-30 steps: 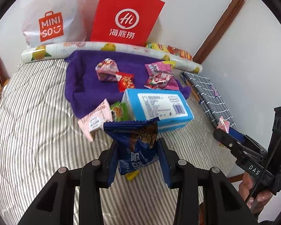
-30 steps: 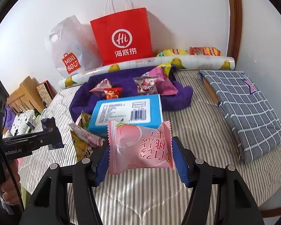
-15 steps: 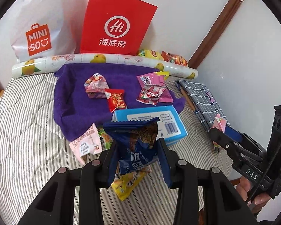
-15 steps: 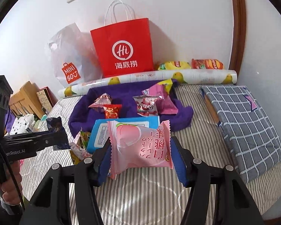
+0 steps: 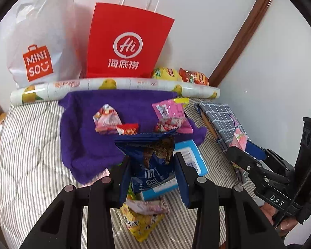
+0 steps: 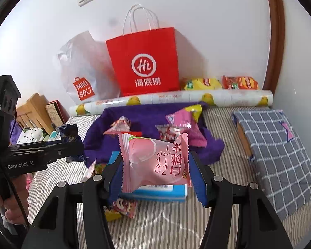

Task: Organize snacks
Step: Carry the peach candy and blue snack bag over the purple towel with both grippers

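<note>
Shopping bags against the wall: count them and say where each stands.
2. The white Miniso bag leans at the left; the red paper bag stands beside it, behind the fruit-print roll. None seems hidden.

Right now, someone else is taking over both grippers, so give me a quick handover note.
Left gripper: shut on the blue snack packet, held above the bed.
Right gripper: shut on the pink peach packet, also lifted.
Left on the purple towel: several small packets. The blue box and yellow packet lie on the striped bedding.
Done: two snacks picked up.
Left: place both, then sort the rest.
</note>
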### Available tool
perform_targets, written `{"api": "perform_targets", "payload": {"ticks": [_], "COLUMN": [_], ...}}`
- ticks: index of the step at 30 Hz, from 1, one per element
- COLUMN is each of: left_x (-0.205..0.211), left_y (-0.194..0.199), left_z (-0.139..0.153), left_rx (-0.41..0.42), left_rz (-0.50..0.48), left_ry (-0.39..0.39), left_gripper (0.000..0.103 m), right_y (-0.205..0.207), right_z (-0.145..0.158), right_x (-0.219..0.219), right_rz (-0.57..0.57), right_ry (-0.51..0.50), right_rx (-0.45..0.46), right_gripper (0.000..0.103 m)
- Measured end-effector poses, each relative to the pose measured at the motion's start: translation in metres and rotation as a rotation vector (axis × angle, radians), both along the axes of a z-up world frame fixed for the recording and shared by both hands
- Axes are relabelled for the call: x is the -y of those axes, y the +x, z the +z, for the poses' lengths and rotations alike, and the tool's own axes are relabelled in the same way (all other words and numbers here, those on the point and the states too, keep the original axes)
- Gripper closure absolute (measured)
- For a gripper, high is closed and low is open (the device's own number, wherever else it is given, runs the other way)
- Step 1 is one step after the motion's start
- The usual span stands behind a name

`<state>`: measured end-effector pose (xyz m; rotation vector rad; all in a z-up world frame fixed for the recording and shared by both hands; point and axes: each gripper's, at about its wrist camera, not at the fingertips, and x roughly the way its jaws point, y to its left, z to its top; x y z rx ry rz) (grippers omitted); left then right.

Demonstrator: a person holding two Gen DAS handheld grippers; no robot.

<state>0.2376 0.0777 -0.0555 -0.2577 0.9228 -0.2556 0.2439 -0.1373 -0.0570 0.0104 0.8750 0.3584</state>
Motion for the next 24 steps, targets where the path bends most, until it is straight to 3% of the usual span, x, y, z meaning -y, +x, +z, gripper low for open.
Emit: {"api": "perform_targets", "payload": {"ticks": [10, 24], "left_x": [-0.006, -0.025], "left_y": [0.032, 0.084], "left_z": [0.016, 0.01], "left_rx": [0.037, 0.02], "left_rz": [0.009, 0.057], "left_ry": [0.029, 0.007], "left_gripper": [0.065, 0.065], "right_y": [0.033, 0.082], "right_z": [0.02, 0.013], "right_x": [-0.017, -0.045], "right_rz": [0.025, 0.083], "right_ry": [-0.013, -0.046], "right_rx": [0.062, 0.08], "right_gripper": [0.045, 0.045]}}
